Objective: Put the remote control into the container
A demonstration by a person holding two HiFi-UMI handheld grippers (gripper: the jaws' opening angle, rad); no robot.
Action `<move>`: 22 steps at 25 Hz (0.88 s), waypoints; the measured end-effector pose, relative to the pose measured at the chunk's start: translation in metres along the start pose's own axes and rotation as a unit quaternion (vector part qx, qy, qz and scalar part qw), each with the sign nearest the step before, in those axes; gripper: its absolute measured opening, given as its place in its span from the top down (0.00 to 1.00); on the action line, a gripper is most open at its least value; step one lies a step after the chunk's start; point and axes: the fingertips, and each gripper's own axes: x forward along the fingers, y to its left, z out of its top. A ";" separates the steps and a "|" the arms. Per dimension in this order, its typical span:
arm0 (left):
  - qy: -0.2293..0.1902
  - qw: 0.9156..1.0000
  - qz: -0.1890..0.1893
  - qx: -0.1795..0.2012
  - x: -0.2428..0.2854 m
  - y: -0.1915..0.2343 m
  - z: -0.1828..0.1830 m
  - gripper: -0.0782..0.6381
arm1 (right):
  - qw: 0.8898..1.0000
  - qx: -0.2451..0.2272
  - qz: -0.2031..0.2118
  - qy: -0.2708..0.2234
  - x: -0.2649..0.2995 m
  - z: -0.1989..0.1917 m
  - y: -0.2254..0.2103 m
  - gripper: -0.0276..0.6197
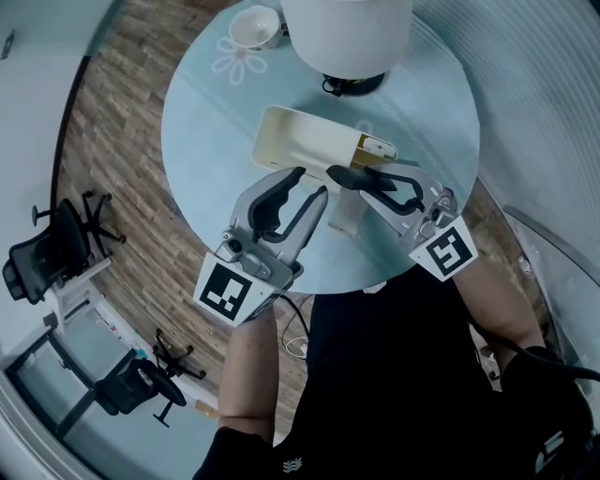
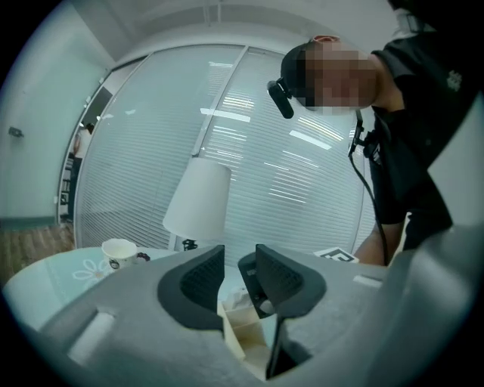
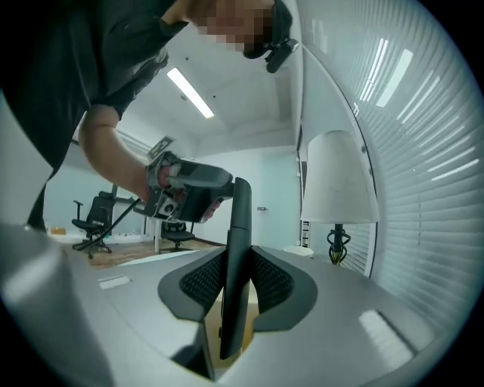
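Note:
The black remote control (image 3: pixel 239 257) stands upright between the pads of my right gripper (image 3: pixel 238 286), which is shut on it. From the head view the remote (image 1: pixel 345 175) pokes out leftward from my right gripper (image 1: pixel 367 178), just at the near edge of the cream container (image 1: pixel 279 120) on the round glass table (image 1: pixel 197 122). My left gripper (image 1: pixel 312 182) hovers beside it on the left, open with nothing between its pads. In the left gripper view its jaws (image 2: pixel 238 273) stand apart, with the container's compartments (image 2: pixel 243 336) visible below them.
A white-shaded lamp (image 1: pixel 347 33) stands at the table's far side, a white cup (image 1: pixel 253 26) to its left. A small white and gold item (image 1: pixel 377 146) sits at the container's right end. Office chairs (image 1: pixel 42 248) stand on the floor at the left.

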 end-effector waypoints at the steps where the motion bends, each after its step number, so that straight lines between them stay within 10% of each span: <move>1: 0.008 1.000 -0.018 -0.006 0.002 -0.005 -0.003 0.71 | 1.000 0.021 0.000 -0.015 -0.001 0.007 -0.002 0.81; 11: 0.006 0.986 -0.168 -0.017 0.021 -0.053 0.012 0.65 | 0.989 0.050 0.122 -0.065 -0.001 0.055 0.025 0.81; 22: 0.018 0.987 -0.159 0.023 0.033 -0.057 0.017 0.75 | 0.991 0.079 0.077 -0.075 -0.015 0.055 0.010 0.76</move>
